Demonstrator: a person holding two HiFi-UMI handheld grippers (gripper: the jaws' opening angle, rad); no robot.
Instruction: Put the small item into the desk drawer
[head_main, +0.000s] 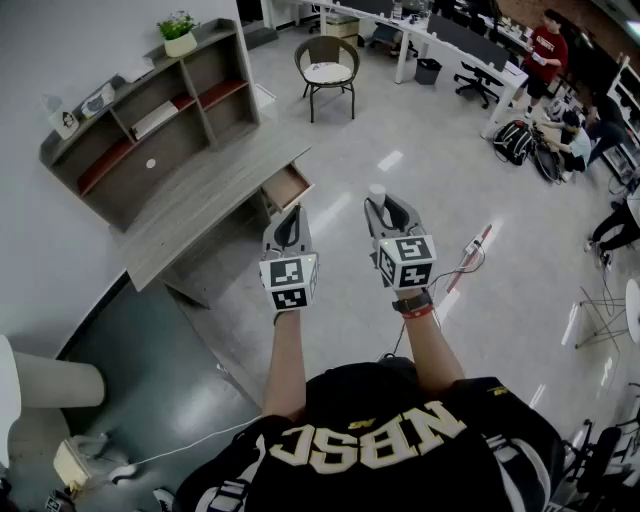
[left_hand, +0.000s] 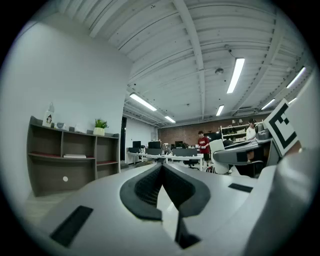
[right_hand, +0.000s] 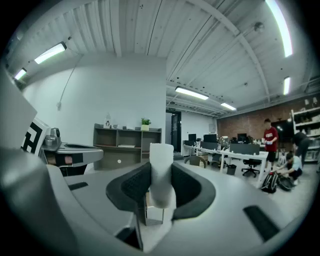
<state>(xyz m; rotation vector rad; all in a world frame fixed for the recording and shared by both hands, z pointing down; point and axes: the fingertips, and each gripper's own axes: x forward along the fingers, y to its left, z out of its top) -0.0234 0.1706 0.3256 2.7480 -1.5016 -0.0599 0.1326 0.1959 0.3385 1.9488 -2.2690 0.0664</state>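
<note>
left gripper (head_main: 291, 213) clenched, empty | right gripper (head_main: 388, 204) grasping small white cylinder (right_hand: 161, 172) | both just beside desk (head_main: 190, 205), near its open drawer (head_main: 288, 186)

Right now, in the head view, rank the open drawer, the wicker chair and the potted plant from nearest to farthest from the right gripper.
From the right gripper, shut on the small white item:
1. Open drawer, ahead-left, pulled from the desk.
2. Wicker chair, farther ahead on the floor.
3. Potted plant, far left, atop the shelf unit.
</note>
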